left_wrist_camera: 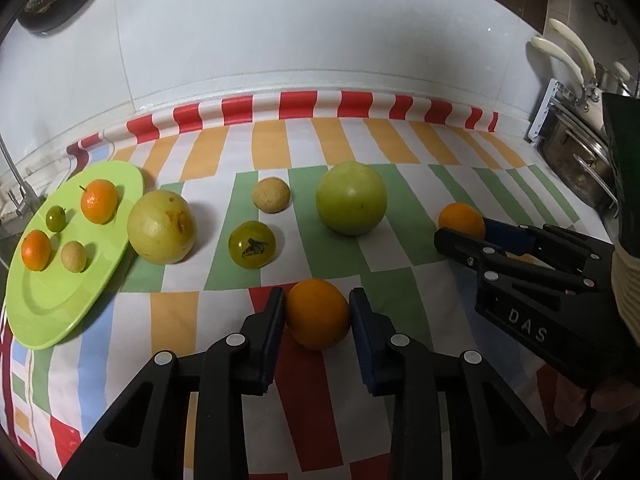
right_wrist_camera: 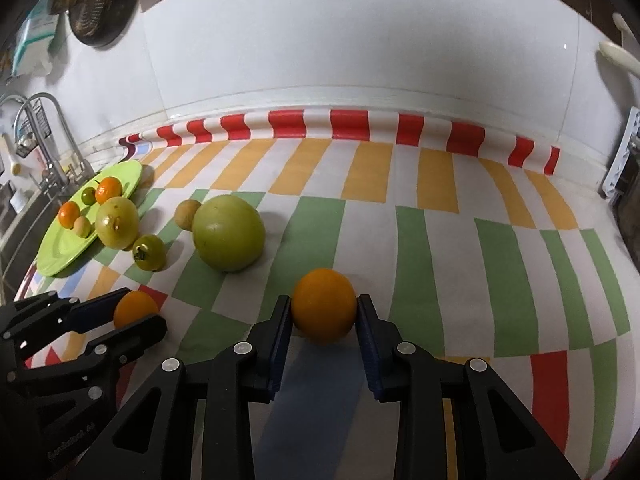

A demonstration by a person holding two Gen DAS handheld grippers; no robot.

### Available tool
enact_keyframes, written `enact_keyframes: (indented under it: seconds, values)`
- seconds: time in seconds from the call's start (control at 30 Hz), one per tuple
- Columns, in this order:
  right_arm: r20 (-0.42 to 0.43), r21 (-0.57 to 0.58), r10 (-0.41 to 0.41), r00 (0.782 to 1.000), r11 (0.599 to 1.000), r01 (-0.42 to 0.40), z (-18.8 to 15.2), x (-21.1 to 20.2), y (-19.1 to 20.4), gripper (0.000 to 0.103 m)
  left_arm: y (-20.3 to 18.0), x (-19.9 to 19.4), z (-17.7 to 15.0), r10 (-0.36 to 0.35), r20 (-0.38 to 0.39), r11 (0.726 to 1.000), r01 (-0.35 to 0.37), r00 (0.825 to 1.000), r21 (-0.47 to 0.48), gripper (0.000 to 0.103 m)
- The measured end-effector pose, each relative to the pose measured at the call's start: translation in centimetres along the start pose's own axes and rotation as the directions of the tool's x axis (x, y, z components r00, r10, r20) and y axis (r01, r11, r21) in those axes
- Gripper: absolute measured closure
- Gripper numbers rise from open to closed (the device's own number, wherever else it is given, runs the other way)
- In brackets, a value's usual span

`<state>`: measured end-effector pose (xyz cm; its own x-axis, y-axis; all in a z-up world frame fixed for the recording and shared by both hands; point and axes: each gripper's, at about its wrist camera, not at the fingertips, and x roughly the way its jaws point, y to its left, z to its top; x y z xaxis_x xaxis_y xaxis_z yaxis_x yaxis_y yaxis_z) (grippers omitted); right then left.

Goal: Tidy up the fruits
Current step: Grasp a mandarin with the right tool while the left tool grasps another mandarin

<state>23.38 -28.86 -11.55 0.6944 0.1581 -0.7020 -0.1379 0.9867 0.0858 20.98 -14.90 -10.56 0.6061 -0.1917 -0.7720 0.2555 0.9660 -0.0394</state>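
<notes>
The left gripper [left_wrist_camera: 318, 312] has its fingers pressed against both sides of an orange [left_wrist_camera: 317, 313] resting on the striped cloth [left_wrist_camera: 400, 264], in front of the big green fruit [left_wrist_camera: 351, 198]. The right gripper [right_wrist_camera: 323, 314] likewise clamps a second orange [right_wrist_camera: 323, 305] on the cloth, to the right of that green fruit. Far left of it, a green plate [left_wrist_camera: 52, 312] holds four small fruits.

Four small fruits [left_wrist_camera: 72, 256] on plate [left_wrist_camera: 52, 312], plate left of loose fruits [left_wrist_camera: 351, 203]
</notes>
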Motion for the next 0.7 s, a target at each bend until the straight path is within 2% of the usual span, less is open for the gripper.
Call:
enact_keyframes:
  seconds: [0.3,0.7]
  values:
    - [0.044,0.005,0.015,0.999,1.0,-0.015,-0.3,-2.9,1.4,0.07,0.2,-2.5,0.4,-0.02,0.053,0.999,0.019,0.998,0.028,0.071]
    - [0.11,0.032,-0.015,0.994,0.999,0.012,-0.4,-7.8,3.7,0.07,1.8,-6.9,0.1,-0.054,0.122,0.998,0.049,0.991,0.04,0.071]
